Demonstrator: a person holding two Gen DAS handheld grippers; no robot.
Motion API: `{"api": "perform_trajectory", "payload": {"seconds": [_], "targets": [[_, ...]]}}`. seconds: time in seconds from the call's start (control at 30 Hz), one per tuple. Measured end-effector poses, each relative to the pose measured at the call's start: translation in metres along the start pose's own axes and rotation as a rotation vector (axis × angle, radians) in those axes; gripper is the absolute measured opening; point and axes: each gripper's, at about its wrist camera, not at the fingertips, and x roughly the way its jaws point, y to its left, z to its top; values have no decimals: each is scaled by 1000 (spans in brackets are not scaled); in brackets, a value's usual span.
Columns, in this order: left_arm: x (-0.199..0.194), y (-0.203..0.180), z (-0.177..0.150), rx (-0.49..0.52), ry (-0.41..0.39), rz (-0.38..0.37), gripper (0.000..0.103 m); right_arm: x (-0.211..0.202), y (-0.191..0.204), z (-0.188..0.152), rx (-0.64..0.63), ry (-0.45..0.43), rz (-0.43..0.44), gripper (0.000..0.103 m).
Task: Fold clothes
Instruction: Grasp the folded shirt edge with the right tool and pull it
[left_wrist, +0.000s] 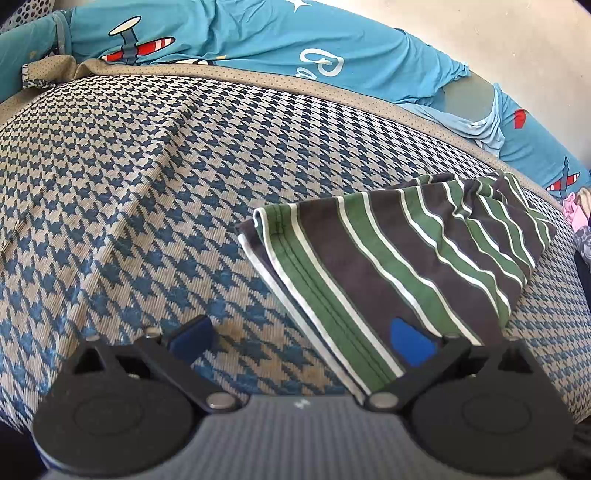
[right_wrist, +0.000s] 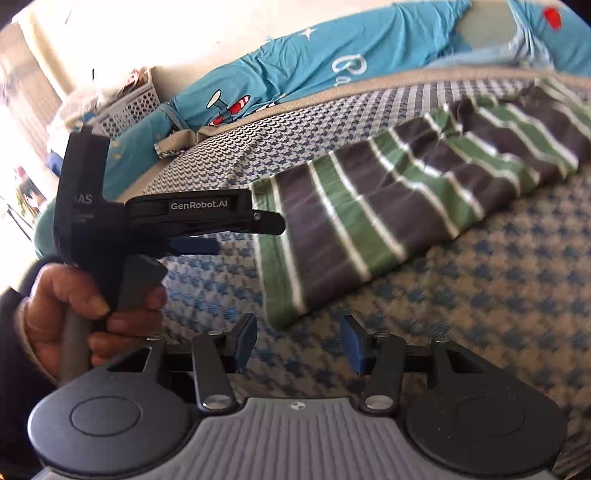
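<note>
The striped garment (left_wrist: 399, 258), in green, dark grey and white bands, lies folded into a long strip on a houndstooth cover (left_wrist: 129, 192) in blue and beige that spreads over a soft surface; whether that is a bed or a sofa cannot be told.

In the left wrist view the left hand-held gripper (left_wrist: 303, 341) is spread wide. Its fingertips (left_wrist: 412, 345) show blue pads: the one at 3 o'clock rests over the near hem of the striped garment, while the one at 9 o'clock sits above bare houndstooth cover. The garment runs from just before the gripper away toward 1 o'clock, its far end bunched and wrinkled. No cloth is pinched between the jaws.

In the right wrist view the right hand-held gripper (right_wrist: 299, 343) is also spread, with only cover between its pads. The garment's green hem lies just beyond it at 12 o'clock, and the strip stretches off toward 2 o'clock. The picture is blurred here. At 9 o'clock a hand (right_wrist: 77, 306) grips the grey handle of the left hand-held gripper (right_wrist: 243, 229), whose nose reaches the garment's near corner.

Along the far edge of the cover, at 12 o'clock in both views, lies a turquoise garment (left_wrist: 258, 40) printed with red-and-white aeroplanes. A perforated white basket (right_wrist: 129, 107) stands at 10 o'clock in the right wrist view.
</note>
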Motion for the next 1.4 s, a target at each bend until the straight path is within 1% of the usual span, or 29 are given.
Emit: {"api": "perform_trajectory", "payload": {"seconds": [0.1,0.27,0.47,0.57,0.6,0.63,0.67,0.7,0.73,0.8,1.0,1.1,1.3,1.4], "targets": [[-1,1,-1,-6,0,-5,103,7,-4,-1,80,0,34,49],[-4,5,-1,-27,1,-22,103,15,-8,0,193,-53,68,49],[-6,13,0,-76,1,-61,103,23,-11,1,300,-120,76,49],[-7,17,1,-98,2,-84,103,26,-9,2,307,-139,61,47],[-7,18,1,-106,2,-92,103,27,-8,3,303,-144,48,40],[-7,19,1,-114,2,-101,103,27,-9,3,307,-146,40,31],[-7,20,2,-121,3,-111,103,28,-12,4,320,-145,39,26],[-7,20,2,-127,3,-120,103,28,-14,4,333,-144,37,17],[-7,21,2,-134,5,-133,103,29,-17,5,346,-143,36,14],[-6,22,2,-146,9,-159,103,27,-20,7,372,-143,49,11],[-4,27,3,-193,22,-245,103,10,-25,16,415,-219,133,10],[0,29,3,-233,40,-303,103,6,-27,19,445,-230,156,10],[13,27,10,-281,62,-344,103,0,-29,23,476,-245,180,10],[25,22,18,-310,76,-377,103,-2,-31,25,488,-256,195,10]]}}
